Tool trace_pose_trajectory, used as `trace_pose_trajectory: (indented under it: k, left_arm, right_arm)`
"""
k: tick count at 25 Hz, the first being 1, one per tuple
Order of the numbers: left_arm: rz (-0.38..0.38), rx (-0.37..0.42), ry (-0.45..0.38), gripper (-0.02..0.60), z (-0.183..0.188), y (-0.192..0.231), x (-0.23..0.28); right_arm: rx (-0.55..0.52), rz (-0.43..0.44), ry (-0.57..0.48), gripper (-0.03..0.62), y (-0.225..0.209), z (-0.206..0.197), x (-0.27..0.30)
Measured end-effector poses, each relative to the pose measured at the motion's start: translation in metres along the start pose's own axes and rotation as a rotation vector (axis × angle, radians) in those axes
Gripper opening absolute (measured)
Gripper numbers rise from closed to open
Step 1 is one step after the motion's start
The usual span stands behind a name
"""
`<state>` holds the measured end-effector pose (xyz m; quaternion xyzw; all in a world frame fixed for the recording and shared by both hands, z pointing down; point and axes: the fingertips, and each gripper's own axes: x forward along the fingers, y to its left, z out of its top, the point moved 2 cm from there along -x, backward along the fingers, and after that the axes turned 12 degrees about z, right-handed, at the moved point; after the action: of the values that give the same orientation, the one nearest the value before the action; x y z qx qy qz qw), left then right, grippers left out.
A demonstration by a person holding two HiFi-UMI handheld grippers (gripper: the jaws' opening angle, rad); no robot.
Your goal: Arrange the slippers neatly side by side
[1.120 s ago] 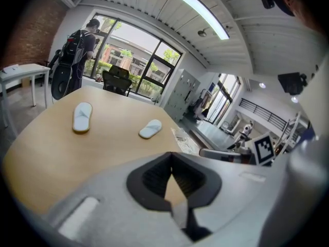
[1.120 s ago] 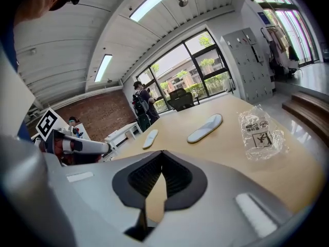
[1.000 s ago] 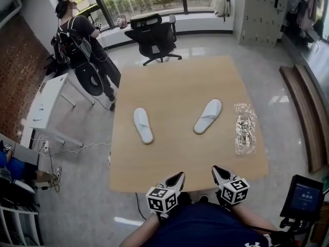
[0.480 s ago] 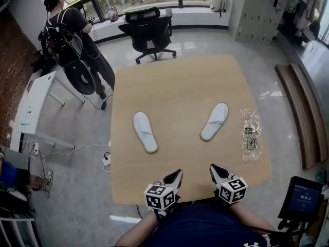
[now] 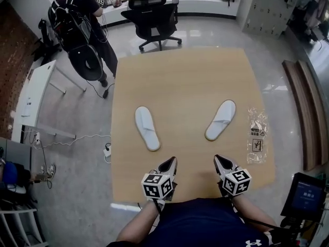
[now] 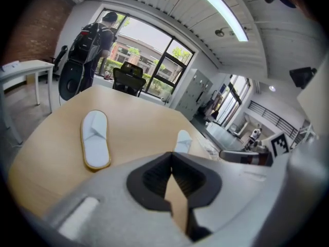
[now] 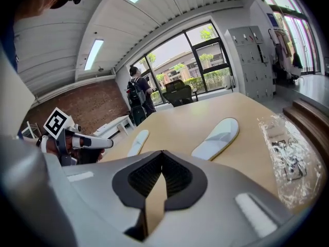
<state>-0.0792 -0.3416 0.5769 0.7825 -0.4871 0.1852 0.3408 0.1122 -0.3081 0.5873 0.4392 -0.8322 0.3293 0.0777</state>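
Two white slippers lie apart on the wooden table [image 5: 180,76]. The left slipper [image 5: 146,127] [image 6: 95,145] [image 7: 138,141] points away and slightly left. The right slipper [image 5: 221,120] [image 7: 218,137] [image 6: 183,141] angles to the upper right. My left gripper [image 5: 171,162] [image 6: 171,156] hovers shut and empty over the near table edge, short of the left slipper. My right gripper [image 5: 217,159] [image 7: 162,154] is likewise shut with nothing in it, below the right slipper.
A clear plastic bag [image 5: 257,136] [image 7: 285,147] lies at the table's right side. A black office chair [image 5: 151,19] stands beyond the far edge. A person with a backpack [image 5: 79,27] stands at the far left beside a white desk [image 5: 33,99]. Wooden steps [image 5: 306,107] run along the right.
The head view has shifted, so the table and slippers sit a little lower and more central. Both grippers stay shut near the near edge. The person at the far left has moved slightly.
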Motion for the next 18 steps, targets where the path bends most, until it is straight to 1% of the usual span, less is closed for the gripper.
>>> trace_pose_trajectory:
  k: [2, 5, 8, 11, 12, 13, 14, 16, 18]
  left_arm:
    - [0.017, -0.001, -0.010, 0.003, 0.001, 0.001, 0.003]
    - [0.046, 0.041, -0.031, 0.003, 0.013, 0.008, 0.011]
    - [0.098, 0.057, -0.036, 0.003, 0.023, 0.030, 0.019]
    - [0.164, 0.061, -0.032, 0.003, 0.029, 0.057, 0.038]
    - [0.187, 0.066, -0.031, 0.006, 0.031, 0.066, 0.044]
    - [0.210, 0.072, -0.029, 0.026, 0.033, 0.076, 0.050]
    - [0.231, 0.079, -0.027, 0.046, 0.035, 0.084, 0.056]
    - [0.270, 0.102, -0.013, 0.096, 0.038, 0.101, 0.067]
    - [0.310, 0.130, 0.010, 0.116, 0.039, 0.119, 0.076]
  right_arm:
    - [-0.013, 0.003, 0.000, 0.011, -0.010, 0.007, 0.003]
    - [-0.025, -0.026, -0.016, 0.011, -0.032, 0.022, 0.007]
    - [-0.042, -0.062, -0.012, 0.011, -0.055, 0.030, 0.014]
    - [-0.041, -0.082, 0.023, 0.014, -0.087, 0.033, 0.029]
    - [-0.043, -0.090, 0.039, 0.057, -0.097, 0.033, 0.035]
    - [-0.047, -0.100, 0.055, 0.097, -0.106, 0.034, 0.041]
    - [-0.054, -0.111, 0.068, 0.118, -0.114, 0.035, 0.046]
    - [-0.077, -0.139, 0.090, 0.127, -0.128, 0.037, 0.054]
    - [-0.104, -0.173, 0.113, 0.137, -0.141, 0.038, 0.061]
